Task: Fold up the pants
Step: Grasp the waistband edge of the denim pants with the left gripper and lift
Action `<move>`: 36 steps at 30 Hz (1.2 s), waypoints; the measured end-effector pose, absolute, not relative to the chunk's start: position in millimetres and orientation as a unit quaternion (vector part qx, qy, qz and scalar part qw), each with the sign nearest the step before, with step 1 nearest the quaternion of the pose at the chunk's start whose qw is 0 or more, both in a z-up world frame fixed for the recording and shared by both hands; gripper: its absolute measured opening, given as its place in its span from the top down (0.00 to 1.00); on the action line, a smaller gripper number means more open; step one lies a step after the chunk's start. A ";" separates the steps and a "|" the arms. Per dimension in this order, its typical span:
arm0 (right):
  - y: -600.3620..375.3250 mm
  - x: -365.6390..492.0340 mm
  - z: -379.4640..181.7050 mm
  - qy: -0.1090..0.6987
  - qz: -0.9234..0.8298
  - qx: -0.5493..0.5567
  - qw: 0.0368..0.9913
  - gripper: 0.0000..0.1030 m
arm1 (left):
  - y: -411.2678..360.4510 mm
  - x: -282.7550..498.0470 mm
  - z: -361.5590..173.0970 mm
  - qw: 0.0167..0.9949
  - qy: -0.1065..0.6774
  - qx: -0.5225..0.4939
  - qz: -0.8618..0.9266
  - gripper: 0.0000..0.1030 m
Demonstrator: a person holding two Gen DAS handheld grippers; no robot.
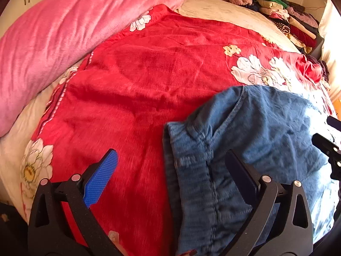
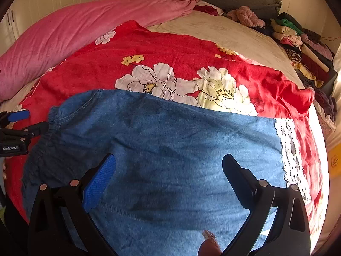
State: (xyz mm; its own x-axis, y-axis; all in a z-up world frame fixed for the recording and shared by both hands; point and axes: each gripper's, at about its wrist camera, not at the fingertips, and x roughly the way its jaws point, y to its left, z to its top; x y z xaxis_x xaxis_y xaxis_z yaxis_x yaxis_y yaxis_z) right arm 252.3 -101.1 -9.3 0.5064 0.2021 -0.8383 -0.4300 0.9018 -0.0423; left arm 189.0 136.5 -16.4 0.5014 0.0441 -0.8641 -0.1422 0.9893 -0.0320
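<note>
1. Far left, the pink quilt (image 2: 89, 27) is bunched against the bed's edge, which leaves the red cover (image 1: 132, 81) free as your folding surface.
2. Your left gripper (image 1: 170, 170) is spread wide and holds nothing. It hangs over the waistband end of the pants (image 2: 162, 140), 1 finger above red cover, the other above denim, so it looks set to take that edge.
3. The pants lie flat on the near part of the cover, waistband left, lace hem (image 2: 289, 149) right. Laid out lengthwise like this, they seem ready for an end-to-end fold.
4. Your right gripper (image 2: 168, 172) is also wide and empty, poised over the middle of the denim. I cannot tell whether it touches the cloth.
5. Far right, stacked clothes (image 2: 298, 42) sit well apart from the pants, probably the finished pile.
</note>
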 end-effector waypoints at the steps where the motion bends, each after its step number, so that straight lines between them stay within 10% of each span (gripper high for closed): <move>1: -95.7 259.9 -11.1 0.460 0.186 -0.133 0.858 0.04 | 137.6 196.0 -20.4 0.861 0.503 -0.050 0.052 0.08; 11: -52.6 316.1 -27.5 0.471 0.227 -0.184 0.832 0.04 | 137.9 226.5 -41.7 0.863 0.503 -0.045 0.031 0.10; 16: -34.2 329.6 -38.3 0.474 0.246 -0.231 0.813 0.04 | 125.9 226.1 -41.7 0.868 0.495 -0.020 0.000 0.67; 22: -23.3 325.6 -49.9 0.458 0.278 -0.277 0.798 0.06 | 125.9 199.9 -13.0 0.894 0.448 -0.012 -0.016 0.73; 28: -20.1 298.1 -48.4 0.456 0.342 -0.254 0.781 0.79 | 118.6 176.2 3.1 0.905 0.424 -0.013 -0.036 0.74; 36: -68.5 244.7 -4.3 0.398 0.345 -0.165 0.834 0.92 | 121.9 162.4 11.1 0.913 0.406 0.005 -0.021 0.74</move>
State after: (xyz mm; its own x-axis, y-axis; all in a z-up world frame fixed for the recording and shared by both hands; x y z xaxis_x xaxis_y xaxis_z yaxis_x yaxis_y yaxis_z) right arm 244.7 -68.5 -4.3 0.4449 0.4434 -0.7781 -0.7063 0.7080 -0.0003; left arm 162.4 121.9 11.1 0.6690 -0.0338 -0.7425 0.0423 0.9991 -0.0074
